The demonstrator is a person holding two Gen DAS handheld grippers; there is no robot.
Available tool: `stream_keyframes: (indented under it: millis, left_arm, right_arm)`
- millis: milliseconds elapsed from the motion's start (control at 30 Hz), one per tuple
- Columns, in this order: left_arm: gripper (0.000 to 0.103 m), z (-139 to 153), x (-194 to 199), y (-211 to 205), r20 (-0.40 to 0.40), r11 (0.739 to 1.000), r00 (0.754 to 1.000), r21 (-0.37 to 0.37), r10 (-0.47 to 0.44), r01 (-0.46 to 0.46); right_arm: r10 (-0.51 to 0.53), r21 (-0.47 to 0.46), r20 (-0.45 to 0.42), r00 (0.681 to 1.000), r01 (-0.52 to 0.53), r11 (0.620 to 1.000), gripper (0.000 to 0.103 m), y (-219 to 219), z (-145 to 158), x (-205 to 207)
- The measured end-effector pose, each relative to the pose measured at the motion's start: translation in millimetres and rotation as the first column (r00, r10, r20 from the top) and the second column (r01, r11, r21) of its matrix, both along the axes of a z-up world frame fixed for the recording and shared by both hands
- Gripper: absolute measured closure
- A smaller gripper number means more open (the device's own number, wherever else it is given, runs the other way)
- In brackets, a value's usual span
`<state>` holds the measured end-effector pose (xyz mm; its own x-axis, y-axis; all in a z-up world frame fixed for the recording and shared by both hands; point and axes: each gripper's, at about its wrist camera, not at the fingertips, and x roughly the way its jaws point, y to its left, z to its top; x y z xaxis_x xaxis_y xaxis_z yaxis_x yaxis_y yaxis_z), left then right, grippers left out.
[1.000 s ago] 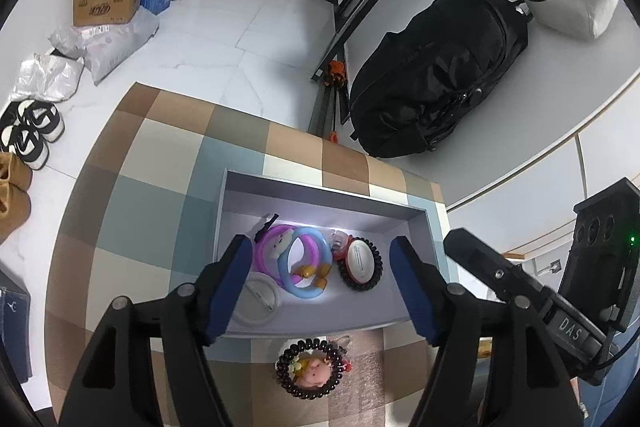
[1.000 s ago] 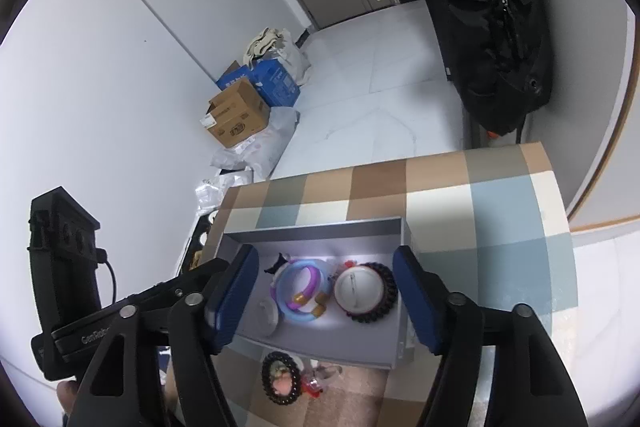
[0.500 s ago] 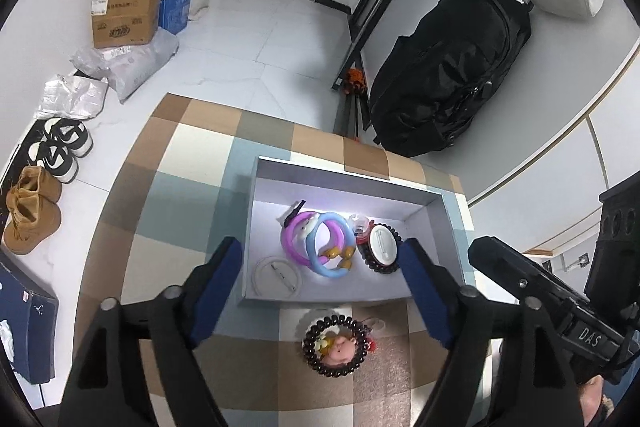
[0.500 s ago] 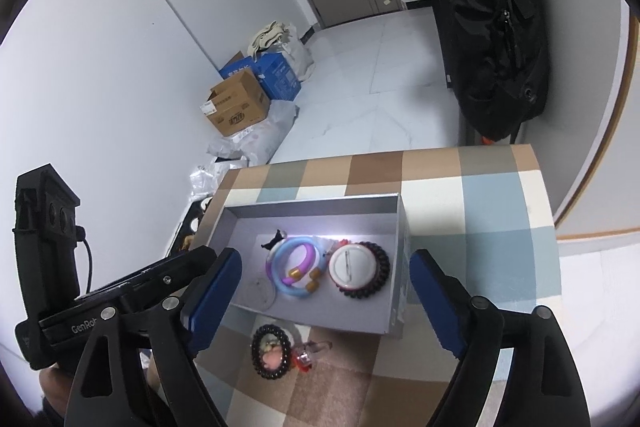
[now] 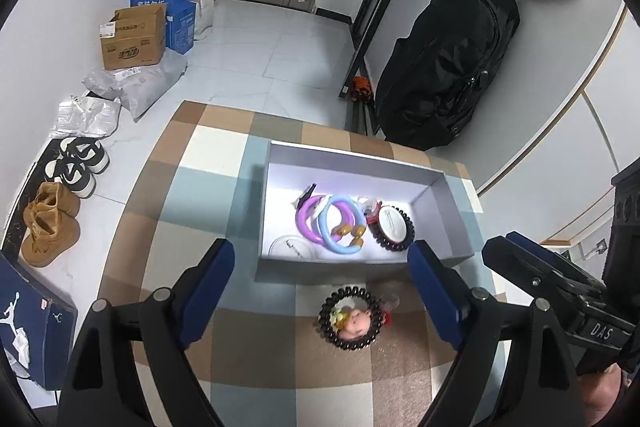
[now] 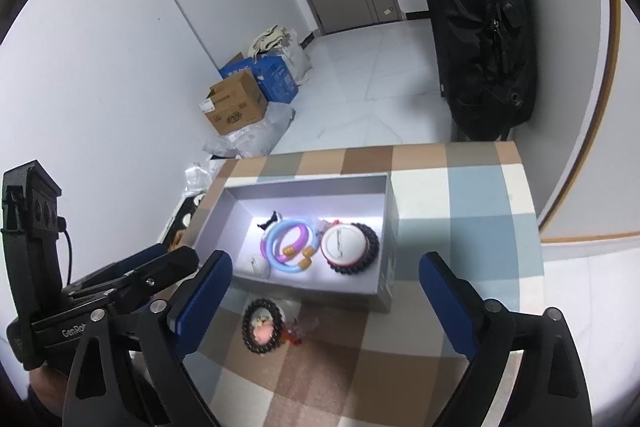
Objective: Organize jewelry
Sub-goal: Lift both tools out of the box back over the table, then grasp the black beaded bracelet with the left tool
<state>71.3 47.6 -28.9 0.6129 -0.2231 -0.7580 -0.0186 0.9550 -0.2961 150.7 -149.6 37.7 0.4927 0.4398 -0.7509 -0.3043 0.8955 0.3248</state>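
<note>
Both claws, left (image 5: 320,267) and right (image 6: 324,281), have just widened, holding nothing.

Both tools share one build: the left gripper (image 5: 320,275) has black angular arms, a silver screw on each, and blue pads (image 5: 208,291) lining the fingers. The right gripper (image 6: 326,299) matches it, blue inside, black outside. Beside the left gripper, the other tool's black body reads "DAS" in white; beside the right one, "GenRob", with a black cable looping behind.
</note>
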Motion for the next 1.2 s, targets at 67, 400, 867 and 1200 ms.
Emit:
stream_keyframes:
  millis: [67,400,867,1200]
  left_arm:
    - [0.018,0,-5,-2,0.009,1.000,1.000,0.010,-0.005,0.004]
    - [0.017,-9,-26,-16,0.003,0.998,0.999,0.053,-0.044,0.044]
    - [0.017,-33,-32,-27,-0.079,0.994,0.993,0.061,-0.083,0.088]
    - [0.017,-51,-16,-29,-0.129,0.997,0.989,-0.018,-0.078,0.077]
  right_arm:
    - [0.005,-0.009,0.001,1.000,-0.005,1.000,0.004,0,-1,-4]
    - [0.011,-0.082,0.014,1.000,-0.010,0.997,0.000,-5,-4,-26]
    - [-0.003,-0.108,-0.002,1.000,0.003,0.994,0.000,-23,-6,-43]
    - [-0.031,-0.111,-0.019,0.999,0.029,0.993,0.000,-35,-9,-44]
